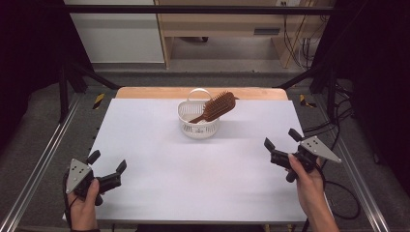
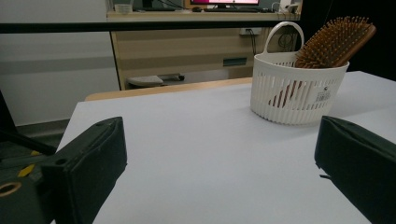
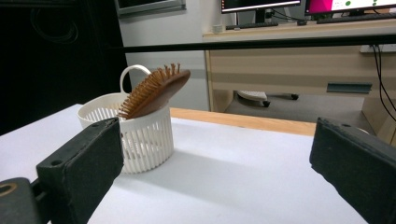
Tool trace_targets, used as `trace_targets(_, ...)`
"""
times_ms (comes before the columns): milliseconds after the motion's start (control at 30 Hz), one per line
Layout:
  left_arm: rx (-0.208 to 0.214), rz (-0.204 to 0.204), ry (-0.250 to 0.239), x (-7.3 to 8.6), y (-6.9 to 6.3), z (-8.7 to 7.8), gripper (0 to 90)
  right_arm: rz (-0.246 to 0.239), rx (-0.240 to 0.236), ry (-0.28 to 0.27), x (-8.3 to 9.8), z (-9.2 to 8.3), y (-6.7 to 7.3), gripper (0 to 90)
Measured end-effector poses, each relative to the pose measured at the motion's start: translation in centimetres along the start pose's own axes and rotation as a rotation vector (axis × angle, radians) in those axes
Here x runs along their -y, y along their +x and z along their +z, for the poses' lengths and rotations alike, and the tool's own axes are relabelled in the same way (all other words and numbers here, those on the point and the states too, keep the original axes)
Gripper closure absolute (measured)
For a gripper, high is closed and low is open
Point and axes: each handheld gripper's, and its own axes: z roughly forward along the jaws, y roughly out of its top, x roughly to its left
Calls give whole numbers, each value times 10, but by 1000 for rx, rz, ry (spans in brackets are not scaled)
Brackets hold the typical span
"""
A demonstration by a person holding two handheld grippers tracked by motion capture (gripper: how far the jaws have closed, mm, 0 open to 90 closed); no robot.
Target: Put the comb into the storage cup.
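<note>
**A:** Where is the hairbrush?

**B:** I see the wooden hairbrush [image 1: 216, 107] standing in the white basket [image 1: 198, 126]. Its handle goes down inside and its head leans over the rim. In the high view its long axis slants up and to the right, and the bristles face upward.

**A:** And around the basket?

**B:** The basket sits on a white table [image 1: 193, 169], towards its far edge. Beyond the basket is a wooden desk [image 1: 227, 24]. My left gripper [image 1: 107, 161] is well short of the basket, to its left, with jaws spread and nothing between them. My right gripper [image 1: 282, 138] is to its right, likewise released.
</note>
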Motion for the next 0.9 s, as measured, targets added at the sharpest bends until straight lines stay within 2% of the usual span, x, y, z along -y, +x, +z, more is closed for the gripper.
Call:
trace_targets(67, 9, -17, 3, 1, 0, 0, 24, -3, 0, 5, 4, -2, -1, 32)
trace_targets(267, 11, -11, 0, 3, 2, -6, 25, 7, 8, 10, 16, -7, -2, 32)
trace_targets(433, 13, -25, -12, 3, 4, -8, 25, 5, 14, 11, 24, -10, -2, 32)
trace_targets(767, 23, -19, -23, 2, 3, -8, 26, -48, -14, 33, 36, -15, 4, 29)
trace_targets(900, 27, -16, -23, 2, 2, -8, 26, -50, -23, 35, 39, -17, 5, 29)
